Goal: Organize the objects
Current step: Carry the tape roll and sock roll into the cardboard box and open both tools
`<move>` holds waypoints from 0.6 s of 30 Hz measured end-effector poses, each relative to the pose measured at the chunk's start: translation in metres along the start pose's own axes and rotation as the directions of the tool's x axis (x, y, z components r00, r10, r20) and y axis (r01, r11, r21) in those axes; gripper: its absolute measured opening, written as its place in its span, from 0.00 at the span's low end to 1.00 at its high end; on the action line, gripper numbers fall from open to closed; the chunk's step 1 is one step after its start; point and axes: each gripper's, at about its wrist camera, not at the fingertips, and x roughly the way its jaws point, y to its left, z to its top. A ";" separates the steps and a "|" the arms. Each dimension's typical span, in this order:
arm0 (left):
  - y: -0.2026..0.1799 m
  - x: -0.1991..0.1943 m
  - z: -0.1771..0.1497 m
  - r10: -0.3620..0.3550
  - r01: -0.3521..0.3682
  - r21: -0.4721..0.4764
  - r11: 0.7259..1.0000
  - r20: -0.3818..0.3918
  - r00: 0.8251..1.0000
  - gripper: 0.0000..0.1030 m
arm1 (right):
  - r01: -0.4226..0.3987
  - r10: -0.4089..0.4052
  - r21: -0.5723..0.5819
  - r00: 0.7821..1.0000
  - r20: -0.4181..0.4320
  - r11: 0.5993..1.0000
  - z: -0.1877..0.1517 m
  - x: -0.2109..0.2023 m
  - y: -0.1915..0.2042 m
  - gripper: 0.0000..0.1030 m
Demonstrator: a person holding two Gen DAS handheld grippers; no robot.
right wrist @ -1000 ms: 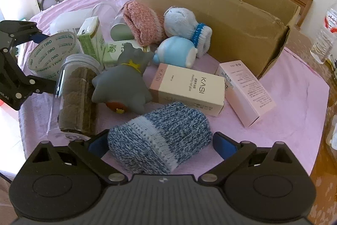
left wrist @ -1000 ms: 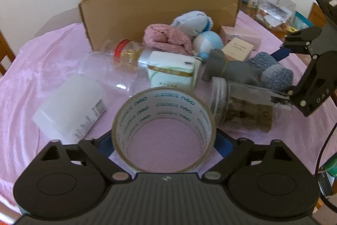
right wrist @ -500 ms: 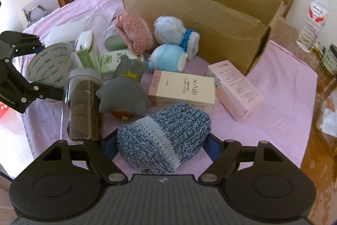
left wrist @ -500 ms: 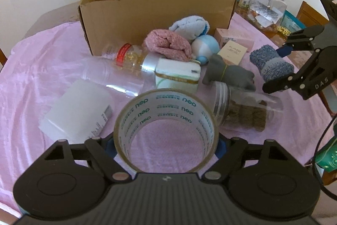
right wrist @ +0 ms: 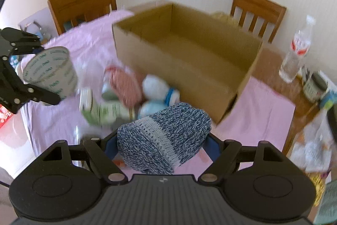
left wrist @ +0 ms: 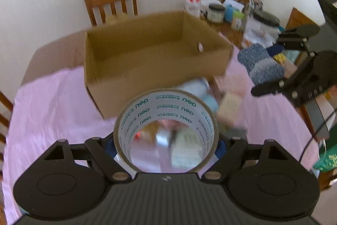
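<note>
Both tools have risen off the tabletop since the earlier frames, each carrying its item, and the open top of the cardboard box [left wrist: 147, 52] now shows below them. Left tool [left wrist: 166, 144]: fingers closed against the sides of the tape roll [left wrist: 166, 119], which is held clear of the pink cloth [left wrist: 48, 111], in front of the box's near wall. The roll's open core faces the camera; printed lettering runs around its inner face. Right tool [right wrist: 162, 140]: fingers closed on the blue knitted sock bundle [right wrist: 164, 136], also lifted, just short of the box's near corner. In the right wrist view the box interior [right wrist: 189, 45] appears bare as far as it can be seen. Remaining items lie on the cloth beside the box: a pink knitted bundle [right wrist: 124, 83], a white and blue plush toy [right wrist: 160, 90] and a green and white carton [right wrist: 101, 111], all blurred. A water bottle [right wrist: 294, 52] stands upright on bare wood beyond the box.
</note>
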 end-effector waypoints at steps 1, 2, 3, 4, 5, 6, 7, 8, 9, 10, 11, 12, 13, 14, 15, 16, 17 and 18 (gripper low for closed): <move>0.003 0.002 0.011 0.008 -0.008 0.003 1.000 0.010 1.000 0.81 | 0.004 -0.004 0.000 1.000 0.010 1.000 0.007 -0.001 -0.002 0.81; 0.007 0.005 0.023 0.012 -0.012 0.005 1.000 0.024 1.000 0.81 | 0.009 -0.009 0.000 1.000 0.022 1.000 0.015 -0.002 -0.003 0.81; 0.011 0.009 0.034 0.015 -0.015 0.008 1.000 0.038 0.999 0.81 | 0.013 -0.013 -0.001 0.999 0.033 1.000 0.022 -0.003 -0.005 0.81; 0.016 0.014 0.045 0.019 -0.019 0.007 1.000 0.049 0.999 0.81 | 0.019 -0.019 0.000 0.999 0.046 1.000 0.031 -0.002 -0.006 0.81; 0.020 0.019 0.056 0.024 -0.024 0.004 1.000 0.059 0.998 0.81 | 0.026 -0.026 0.003 0.998 0.056 1.000 0.038 -0.001 -0.008 0.81; 0.025 0.027 0.069 0.030 -0.030 -0.002 1.000 0.068 0.997 0.81 | 0.033 -0.034 0.008 0.997 0.065 0.999 0.046 0.001 -0.011 0.81; 0.029 0.034 0.078 0.036 -0.036 -0.003 0.999 0.072 0.997 0.81 | 0.042 -0.043 0.013 0.997 0.072 0.999 0.053 0.004 -0.014 0.81; 0.032 0.041 0.087 0.044 -0.045 0.003 0.999 0.074 0.996 0.81 | 0.052 -0.053 0.021 0.996 0.078 0.998 0.060 0.006 -0.016 0.81; 0.036 0.051 0.096 0.057 -0.058 0.008 0.998 0.074 0.996 0.81 | 0.062 -0.065 0.032 0.995 0.082 0.998 0.068 0.010 -0.019 0.81; 0.038 0.060 0.104 0.068 -0.069 0.011 0.998 0.072 0.995 0.81 | 0.067 -0.071 0.042 0.994 0.084 0.997 0.073 0.012 -0.023 0.81; 0.042 0.069 0.109 0.080 -0.080 0.005 0.997 0.071 0.994 0.81 | 0.075 -0.080 0.054 0.993 0.088 0.996 0.080 0.016 -0.026 0.81; 0.045 0.078 0.114 0.085 -0.085 -0.003 0.996 0.070 0.994 0.81 | 0.084 -0.089 0.065 0.992 0.091 0.994 0.086 0.020 -0.028 0.81; 0.048 0.087 0.119 0.085 -0.084 -0.008 0.996 0.065 0.994 0.81 | 0.090 -0.097 0.075 0.992 0.085 0.993 0.091 0.024 -0.031 0.81; 0.050 0.094 0.121 0.086 -0.085 -0.018 0.996 0.055 0.995 0.81 | 0.099 -0.106 0.085 0.991 0.079 0.991 0.096 0.030 -0.033 0.81; 0.052 0.104 0.124 0.081 -0.080 -0.028 0.996 0.040 0.996 0.81 | 0.108 -0.115 0.092 0.990 0.076 0.990 0.099 0.035 -0.035 0.81; 0.054 0.109 0.123 0.076 -0.075 -0.032 0.997 0.031 0.997 0.81 | 0.111 -0.118 0.099 0.991 0.067 0.989 0.101 0.040 -0.037 0.81; 0.055 0.116 0.124 0.075 -0.074 -0.041 0.996 0.021 0.997 0.81 | 0.112 -0.118 0.107 0.992 0.054 0.988 0.102 0.045 -0.039 0.81; 0.056 0.123 0.124 0.074 -0.073 -0.045 0.996 0.011 0.997 0.81 | 0.114 -0.120 0.115 0.992 0.043 0.987 0.102 0.050 -0.040 0.81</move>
